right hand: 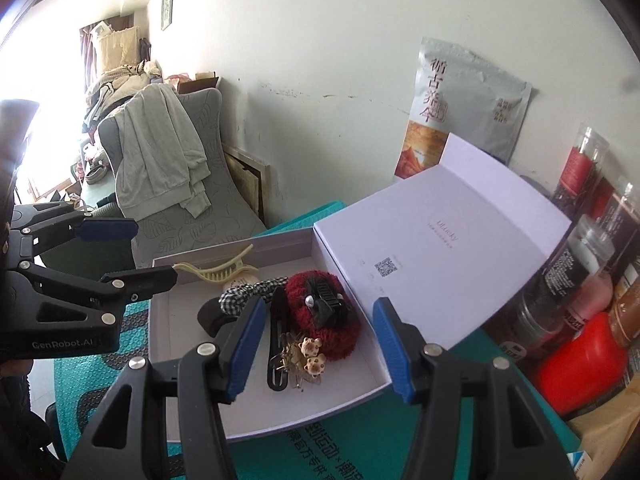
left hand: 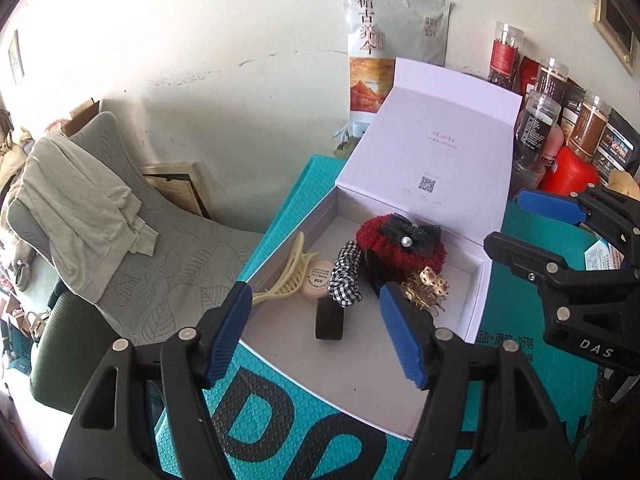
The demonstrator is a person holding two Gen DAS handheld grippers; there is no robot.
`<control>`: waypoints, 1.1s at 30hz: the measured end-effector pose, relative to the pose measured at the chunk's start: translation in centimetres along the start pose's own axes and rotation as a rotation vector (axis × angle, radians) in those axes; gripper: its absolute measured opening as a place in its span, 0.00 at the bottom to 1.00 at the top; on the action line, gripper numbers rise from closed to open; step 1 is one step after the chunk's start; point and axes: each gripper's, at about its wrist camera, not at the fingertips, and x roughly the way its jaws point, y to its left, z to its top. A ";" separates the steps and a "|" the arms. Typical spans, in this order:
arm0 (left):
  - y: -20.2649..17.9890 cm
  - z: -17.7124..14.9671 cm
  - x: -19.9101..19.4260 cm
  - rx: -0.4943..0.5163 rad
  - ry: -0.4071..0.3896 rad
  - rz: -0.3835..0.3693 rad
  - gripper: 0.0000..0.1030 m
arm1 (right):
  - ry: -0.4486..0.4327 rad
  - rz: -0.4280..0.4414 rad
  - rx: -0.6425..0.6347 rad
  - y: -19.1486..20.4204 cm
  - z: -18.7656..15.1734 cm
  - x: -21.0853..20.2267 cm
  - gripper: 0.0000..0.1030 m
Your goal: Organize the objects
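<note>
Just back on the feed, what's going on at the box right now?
Both grippers, the left gripper and the right gripper, hover open and empty over the open white box. Already inside: a red fuzzy scrunchie, a checkered scrunchie, a cream claw clip, a bear hair clip and a black hair clip.

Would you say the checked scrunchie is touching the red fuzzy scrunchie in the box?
Touching. In the left wrist view, the checked scrunchie leans directly against the red fuzzy scrunchie with no box floor showing between them; the right wrist view agrees.
</note>
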 end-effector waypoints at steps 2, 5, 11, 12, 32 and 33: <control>-0.1 -0.1 -1.4 -0.004 -0.012 0.005 0.68 | -0.011 -0.005 -0.001 0.2 -0.1 -1.2 0.55; -0.2 -0.4 -3.1 -0.005 -0.022 0.019 0.74 | -0.034 -0.014 -0.006 0.6 -0.3 -3.1 0.58; -1.1 -1.5 -6.5 0.001 -0.045 0.041 0.77 | -0.066 -0.049 -0.008 1.2 -1.1 -6.5 0.68; -1.3 -1.8 -7.1 0.001 -0.048 0.043 0.78 | -0.066 -0.061 -0.006 1.4 -1.2 -6.9 0.70; -4.1 -9.5 -14.6 -0.026 -0.055 0.024 0.81 | -0.067 -0.158 0.017 4.7 -7.6 -13.7 0.75; -4.3 -10.0 -14.7 -0.028 -0.051 0.026 0.81 | -0.068 -0.163 0.016 5.0 -8.0 -14.0 0.75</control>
